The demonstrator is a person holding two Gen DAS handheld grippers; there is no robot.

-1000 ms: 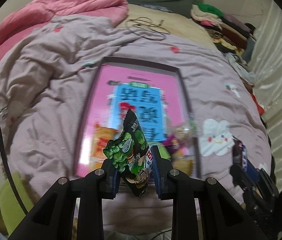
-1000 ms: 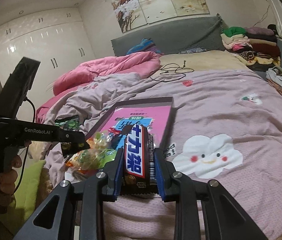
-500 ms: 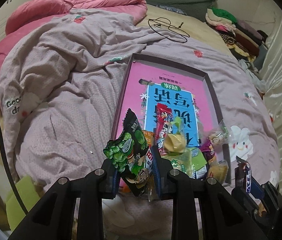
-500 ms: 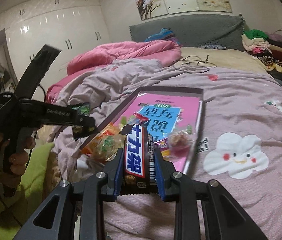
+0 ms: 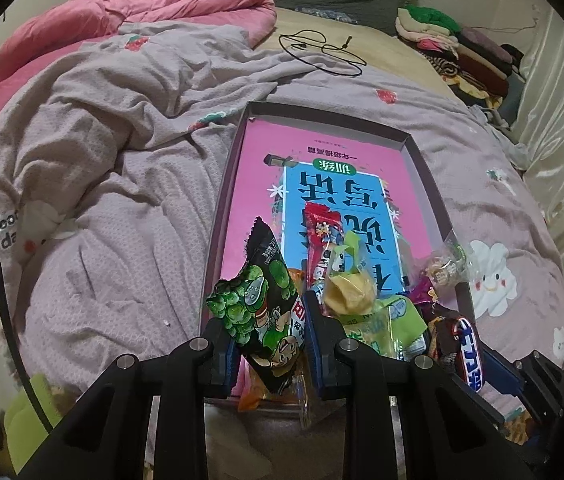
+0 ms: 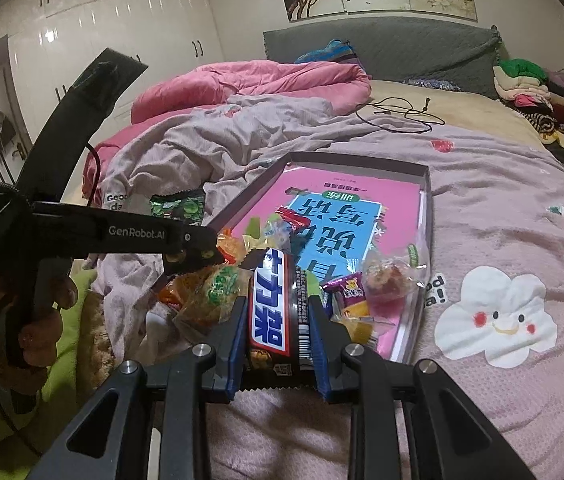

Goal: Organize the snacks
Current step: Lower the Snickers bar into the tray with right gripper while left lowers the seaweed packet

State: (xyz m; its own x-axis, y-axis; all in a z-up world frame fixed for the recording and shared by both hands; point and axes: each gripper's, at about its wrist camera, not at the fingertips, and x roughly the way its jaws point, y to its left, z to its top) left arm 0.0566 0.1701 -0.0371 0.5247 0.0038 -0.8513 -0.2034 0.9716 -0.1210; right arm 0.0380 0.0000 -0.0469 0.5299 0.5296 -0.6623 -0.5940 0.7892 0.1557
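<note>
Both grippers' snacks now lower, nearer the tray.

Orange packet mostly hidden behind green pea bag; small wrapper print unreadable.

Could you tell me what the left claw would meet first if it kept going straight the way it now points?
Probably the heap of snacks at the near end of the tray, just beyond the green pea packet that the left claw grips; depth is unclear.
</note>
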